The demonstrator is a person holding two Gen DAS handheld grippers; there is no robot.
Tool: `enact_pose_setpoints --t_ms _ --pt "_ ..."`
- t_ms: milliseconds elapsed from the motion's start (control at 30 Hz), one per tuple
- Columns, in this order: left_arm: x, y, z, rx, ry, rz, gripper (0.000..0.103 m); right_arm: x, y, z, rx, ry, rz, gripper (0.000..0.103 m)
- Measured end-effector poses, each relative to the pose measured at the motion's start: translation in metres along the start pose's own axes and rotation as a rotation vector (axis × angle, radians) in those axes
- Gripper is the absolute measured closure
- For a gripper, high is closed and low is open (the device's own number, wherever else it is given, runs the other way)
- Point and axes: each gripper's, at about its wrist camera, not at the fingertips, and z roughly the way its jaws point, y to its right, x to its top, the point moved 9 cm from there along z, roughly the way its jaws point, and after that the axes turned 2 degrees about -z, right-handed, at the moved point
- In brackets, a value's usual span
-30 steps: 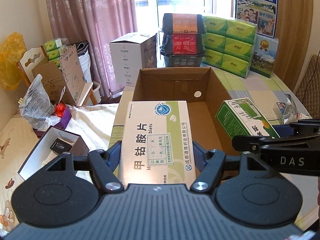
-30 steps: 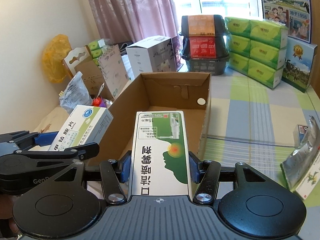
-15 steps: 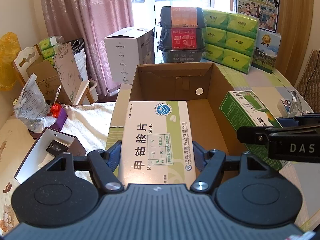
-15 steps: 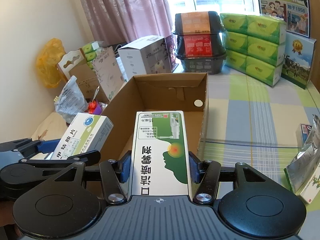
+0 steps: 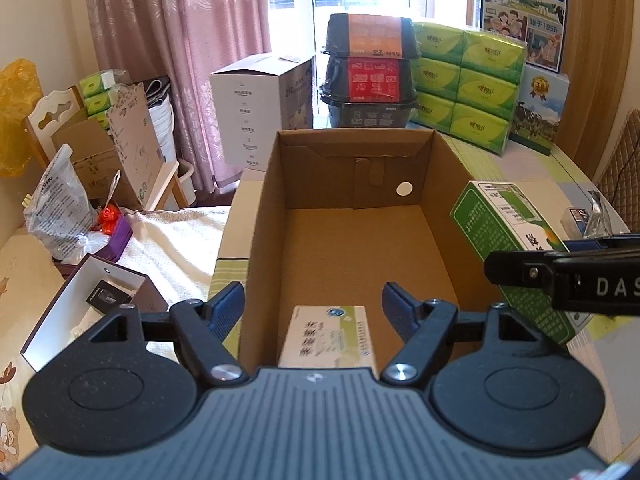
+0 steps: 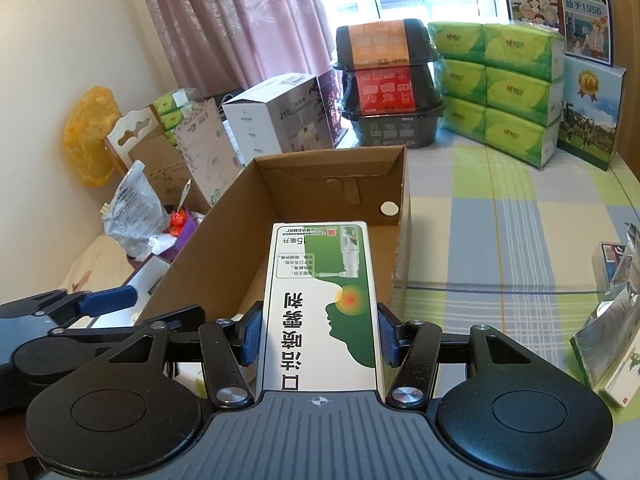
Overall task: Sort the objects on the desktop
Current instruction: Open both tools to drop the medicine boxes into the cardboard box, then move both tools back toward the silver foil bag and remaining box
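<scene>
An open brown cardboard box (image 5: 444,216) stands on the checked tablecloth. A pale green and white medicine box (image 5: 328,336) lies on its floor at the near end, just below my left gripper (image 5: 313,303), whose jaws stand open and hold nothing. My right gripper (image 6: 319,334) is shut on a green and white throat-spray box (image 6: 320,300), held over the near edge of the cardboard box (image 6: 224,240). In the left wrist view that spray box (image 5: 508,240) hangs at the carton's right wall. The left gripper's blue fingertip (image 6: 108,300) shows at the left of the right wrist view.
Stacked black food tubs (image 5: 370,72), green tissue packs (image 5: 468,80) and milk cartons (image 5: 540,112) line the table's far end. A silver foil pouch (image 6: 612,312) and small boxes lie at the right. Off the table's left are a white box (image 5: 256,116), bags and an open gift box (image 5: 92,300).
My left gripper has opened and let go of the pale medicine box, which now lies on the cardboard box's floor. The right gripper has moved forward with the spray box still in it.
</scene>
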Motion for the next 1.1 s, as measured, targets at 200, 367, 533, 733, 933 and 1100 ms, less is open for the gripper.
enact_pose_setpoints --t_ms 200,367,533,733,933,1100 --pt "-0.003 -0.007 -0.012 0.006 0.011 -0.025 0.031 -0.001 -0.009 0.003 0.038 -0.004 0.005 0.05" --pt "-0.008 -0.01 -0.019 0.012 0.009 -0.032 0.031 0.003 -0.009 -0.003 0.063 0.027 0.021 0.047" --pt "-0.013 -0.011 -0.028 0.011 0.011 -0.048 0.031 -0.002 0.0 -0.019 0.058 0.042 0.042 0.043" --pt "-0.022 -0.009 -0.045 0.008 0.011 -0.073 0.031 -0.023 0.017 -0.044 0.054 0.032 0.079 0.039" --pt "-0.034 0.0 -0.065 -0.005 0.006 -0.097 0.03 -0.049 0.035 -0.073 0.026 0.033 0.102 0.038" --pt "-0.044 0.016 -0.08 -0.024 0.003 -0.101 0.03 -0.07 0.051 -0.09 0.003 0.01 0.103 0.035"
